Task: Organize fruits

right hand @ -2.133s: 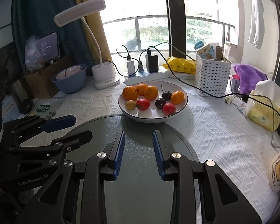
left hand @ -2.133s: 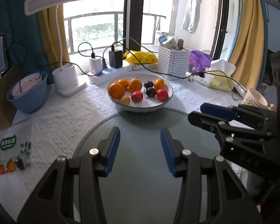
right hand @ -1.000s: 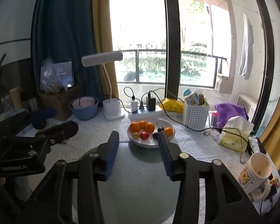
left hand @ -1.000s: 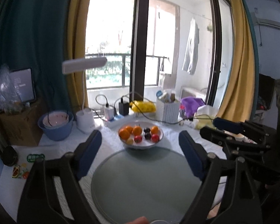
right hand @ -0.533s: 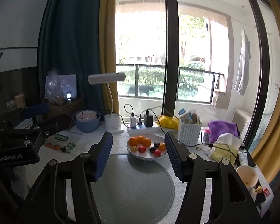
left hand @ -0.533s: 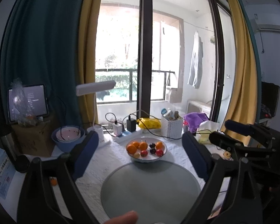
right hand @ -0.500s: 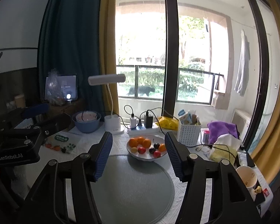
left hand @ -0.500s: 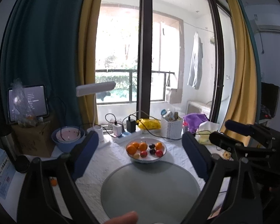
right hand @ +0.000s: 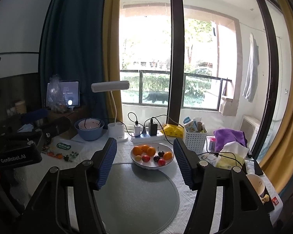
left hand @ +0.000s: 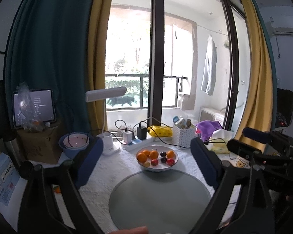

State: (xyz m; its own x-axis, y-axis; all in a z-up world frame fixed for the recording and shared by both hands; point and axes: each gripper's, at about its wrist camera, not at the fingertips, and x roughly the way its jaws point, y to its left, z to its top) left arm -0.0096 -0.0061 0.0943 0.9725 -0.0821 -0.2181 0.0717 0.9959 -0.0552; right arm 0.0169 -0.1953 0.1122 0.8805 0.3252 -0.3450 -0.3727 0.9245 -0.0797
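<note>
Sunlit tabletop (right hand: 187, 210): bare grey mat (right hand: 134, 198) nearest under both released, empty hand-held grippers, left (left hand: 146, 163) and right (right hand: 144, 163); fruits (right hand: 150, 154) heaped in white bowl (right hand: 140, 164) beyond, likely to roll if nudged; cables (right hand: 166, 134), basket (right hand: 194, 140) crowding far edge.

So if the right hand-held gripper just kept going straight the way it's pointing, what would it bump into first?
Probably the white fruit bowl. The right hand-held gripper is open and empty, with the bowl framed between its fingers beyond the grey round mat. Since it tilts slightly downward, it might touch the mat first; depth is unclear.
</note>
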